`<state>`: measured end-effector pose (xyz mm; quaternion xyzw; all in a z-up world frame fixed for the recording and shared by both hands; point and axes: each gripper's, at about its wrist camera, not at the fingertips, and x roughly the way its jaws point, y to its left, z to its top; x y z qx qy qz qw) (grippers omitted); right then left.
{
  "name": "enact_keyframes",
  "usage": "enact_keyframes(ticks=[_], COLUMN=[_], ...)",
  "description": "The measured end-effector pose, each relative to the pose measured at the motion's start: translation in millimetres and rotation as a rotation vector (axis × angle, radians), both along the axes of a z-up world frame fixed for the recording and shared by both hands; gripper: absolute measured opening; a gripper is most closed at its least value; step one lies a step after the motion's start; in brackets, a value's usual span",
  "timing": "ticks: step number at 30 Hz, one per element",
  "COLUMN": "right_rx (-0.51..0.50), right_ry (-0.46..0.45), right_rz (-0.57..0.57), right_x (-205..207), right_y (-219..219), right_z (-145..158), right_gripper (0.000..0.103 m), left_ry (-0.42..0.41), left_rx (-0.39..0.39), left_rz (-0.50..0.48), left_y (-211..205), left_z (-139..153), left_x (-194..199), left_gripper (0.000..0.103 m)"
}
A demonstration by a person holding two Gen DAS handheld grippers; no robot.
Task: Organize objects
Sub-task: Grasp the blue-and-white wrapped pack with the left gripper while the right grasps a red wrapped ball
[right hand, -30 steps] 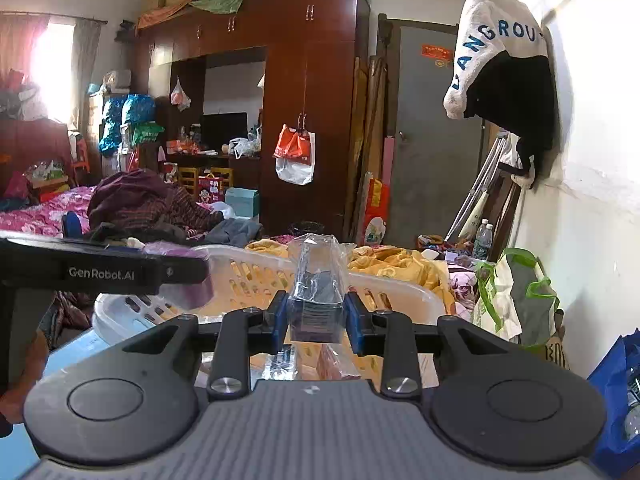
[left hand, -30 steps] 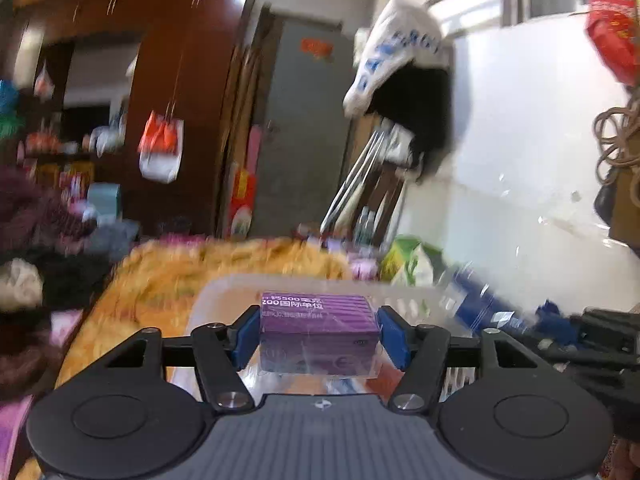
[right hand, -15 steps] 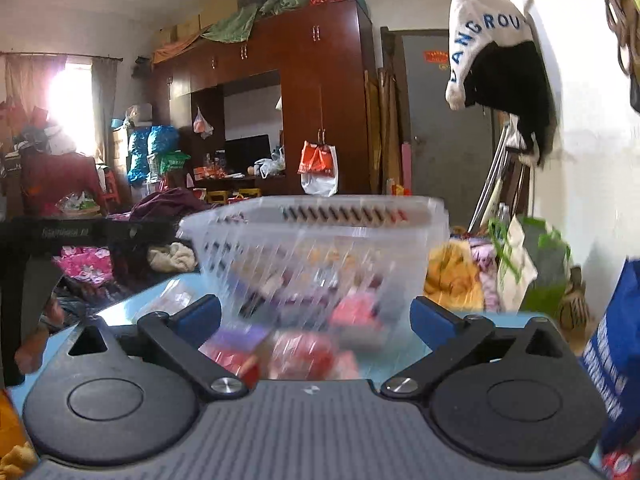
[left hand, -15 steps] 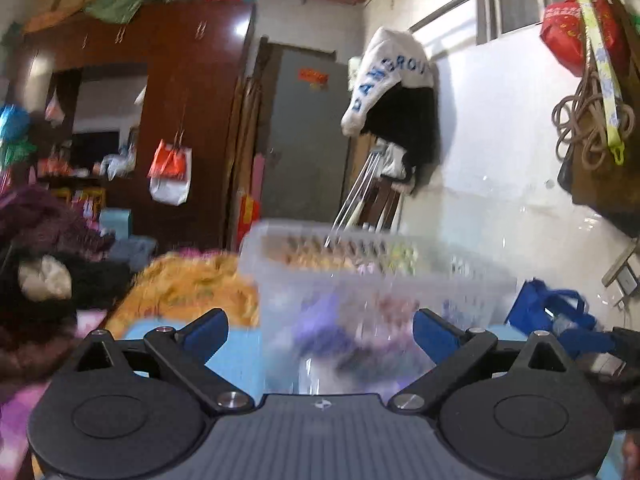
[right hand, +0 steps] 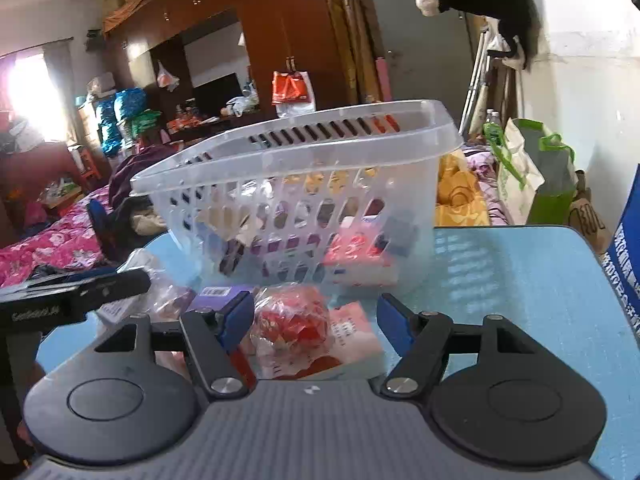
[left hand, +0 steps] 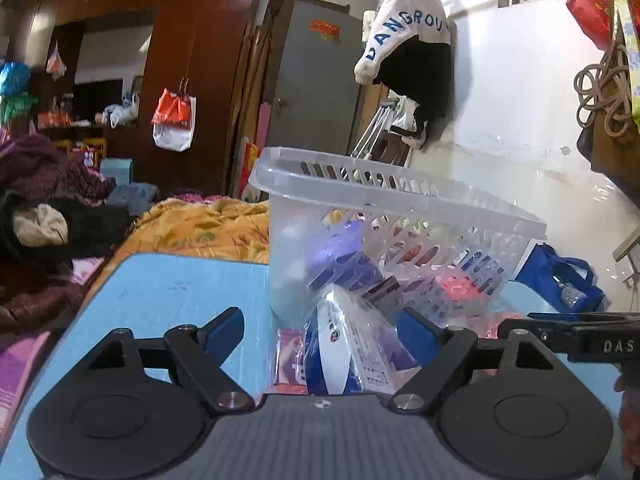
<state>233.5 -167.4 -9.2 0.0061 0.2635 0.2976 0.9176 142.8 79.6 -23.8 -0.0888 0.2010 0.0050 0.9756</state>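
- left gripper [left hand: 320, 330]: matte black linkage arms, blue pads [left hand: 225, 326] on the fingertips, silver pivot screws at the arm bases, smaller dark screws further out
- two round black discs with recessed centres flank a ribbed grey body; small white logo mark at its front edge
- right gripper [right hand: 316, 318]: same build, black arms, blue pads [right hand: 237, 318], silver screws, ribbed grey body with a white mark
- right gripper seen from the left wrist view [left hand: 580, 336]: black bar, white letters "DAS" at frame edge
- left gripper seen from the right wrist view [right hand: 72, 296]: black bar, small white lettering, blurred
- skin of a hand [left hand: 630, 432] at right edge, reddish, partly cut off
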Motion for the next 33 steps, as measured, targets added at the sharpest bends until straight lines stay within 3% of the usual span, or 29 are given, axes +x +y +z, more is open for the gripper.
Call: enact_keyframes(ticks=[4, 6, 8, 9, 10, 11, 21, 33], right_rx=[-0.028, -0.02, -0.015, -0.022, -0.031, -0.032, 0.084, 0.044], right_ry=[0.007, 0.003, -0.012, -0.026, -0.046, -0.057, -0.118, -0.228], right_rz=[0.037, 0.062, 0.069, 0.061, 0.053, 0.049, 0.023, -0.018], right_x=[-3, -3, -8, -10, -14, -15, -21, -31], right_y=[5, 6, 3, 3, 2, 3, -15, -10], right_z=[-6, -8, -8, -8, -8, -9, -8, -5], right_gripper=[0.067, 0.058, 0.048, 0.048, 0.047, 0.047, 0.047, 0.047], left_ry=[0.028, 0.038, 0.038, 0.039, 0.039, 0.034, -0.108, -0.17], left_rx=[0.034, 0.045, 0.055, 0.062, 0.066, 0.064, 0.008, -0.009], left_rz=[-0.02, -0.02, -0.004, 0.004, 0.004, 0.002, -0.015, -0.014], left_y=[-9, -11, -10, -10, -11, -10, -4, -4], left_z=[-4, -7, -8, -8, -9, -8, -2, 0], left_x=[4, 5, 5, 4, 4, 2, -18, -26], left_gripper=[0.087, 0.085, 0.077, 0.072, 0.058, 0.054, 0.053, 0.053])
